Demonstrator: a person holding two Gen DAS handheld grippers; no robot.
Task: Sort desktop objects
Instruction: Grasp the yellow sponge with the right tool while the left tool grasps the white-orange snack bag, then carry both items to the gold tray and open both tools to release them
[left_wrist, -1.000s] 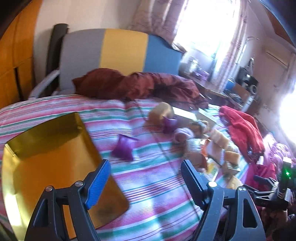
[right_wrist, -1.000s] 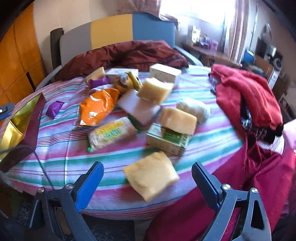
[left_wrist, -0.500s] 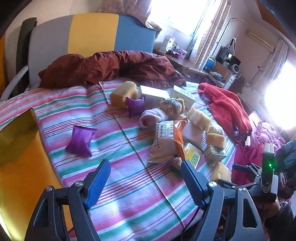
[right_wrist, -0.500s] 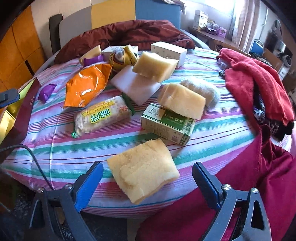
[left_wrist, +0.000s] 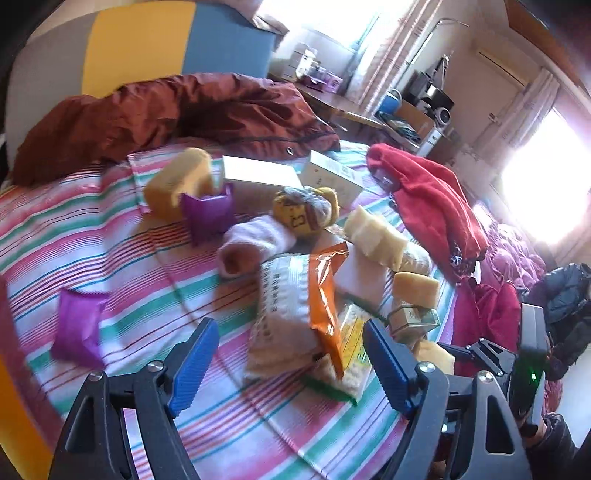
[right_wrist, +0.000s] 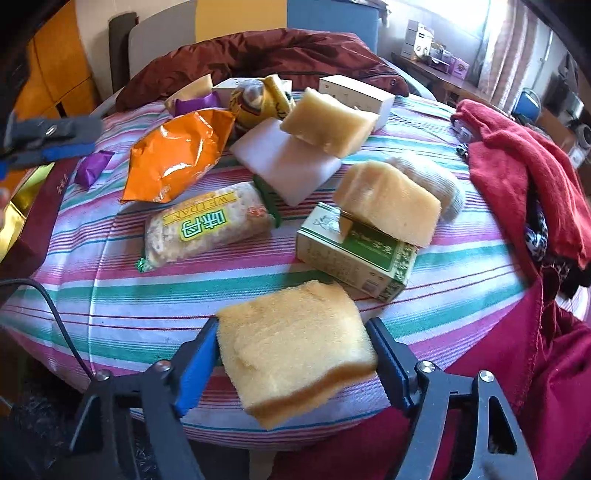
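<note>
Right wrist: four yellow sponges (right_wrist: 295, 354), two purple packets (right_wrist: 92, 166).

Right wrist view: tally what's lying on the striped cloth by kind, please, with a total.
Yellow sponges: 4
Boxes: 3
White foam block: 1
Snack bags: 3
Purple packets: 2
Rolled socks: 1
Total: 14

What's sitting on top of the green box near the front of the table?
A yellow sponge lies across the far end of the green box, overhanging toward the beige sock roll. It covers that end of the lid; the near printed end stays visible. What the box holds cannot be seen.
</note>
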